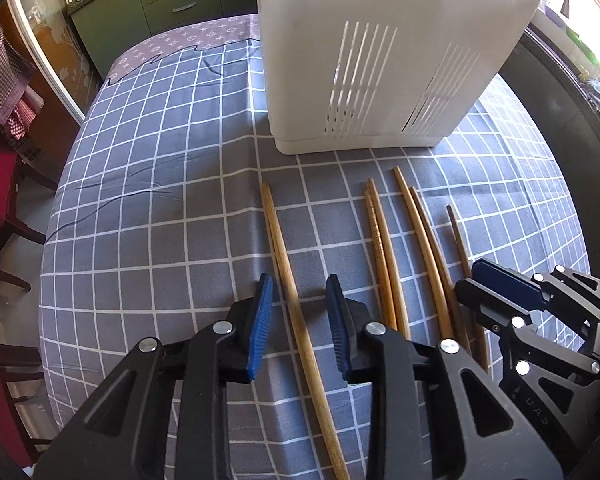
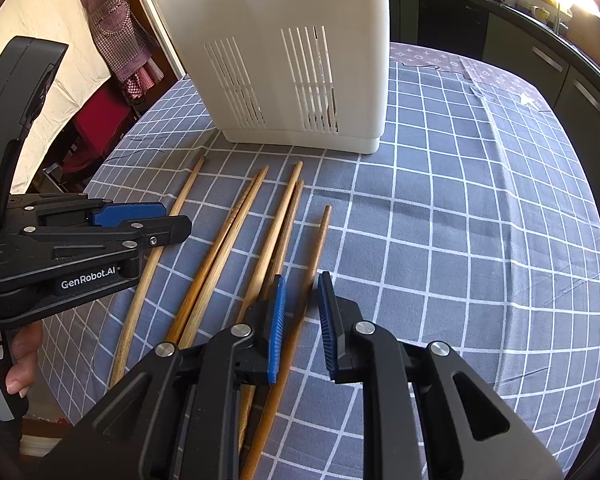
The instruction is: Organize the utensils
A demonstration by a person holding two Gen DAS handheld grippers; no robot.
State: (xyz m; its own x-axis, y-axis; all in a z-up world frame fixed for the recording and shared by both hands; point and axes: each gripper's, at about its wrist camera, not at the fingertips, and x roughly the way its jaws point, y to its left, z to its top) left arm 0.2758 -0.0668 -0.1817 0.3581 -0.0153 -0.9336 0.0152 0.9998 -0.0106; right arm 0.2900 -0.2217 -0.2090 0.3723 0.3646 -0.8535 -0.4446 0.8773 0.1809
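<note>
Left wrist view: left gripper (image 1: pixel 299 326) low over the table, blue pads spread, one wooden chopstick (image 1: pixel 296 312) lying in the gap between them; no pad appears to touch it, though the fisheye angle leaves this uncertain. The chopstick runs from frame centre down to the bottom edge.

Right of it, lower centre-right of the frame: a pair of chopsticks (image 1: pixel 384 272) lying side by side and touching, then a second, curved-looking pair (image 1: pixel 428 264), then a single darker chopstick (image 1: pixel 462 252) nearest the right gripper (image 1: pixel 500 292), which enters from the lower right edge.

White slotted utensil holder (image 1: pixel 380 60) stands upright in the upper centre of the frame, beyond the chopstick tips, apart from them. All rest on a grey checked tablecloth (image 1: pixel 148 168).

Right wrist view: right gripper (image 2: pixel 301 320) with pads spread, straddling the darker single chopstick (image 2: pixel 308 280), not clamping it. Left gripper (image 2: pixel 140 220) visible at mid-left of the frame, over the outermost chopstick (image 2: pixel 156 256). Holder (image 2: pixel 284 52) at upper centre. A hand (image 2: pixel 18 356) grips the left gripper's handle at the lower left edge.
</note>
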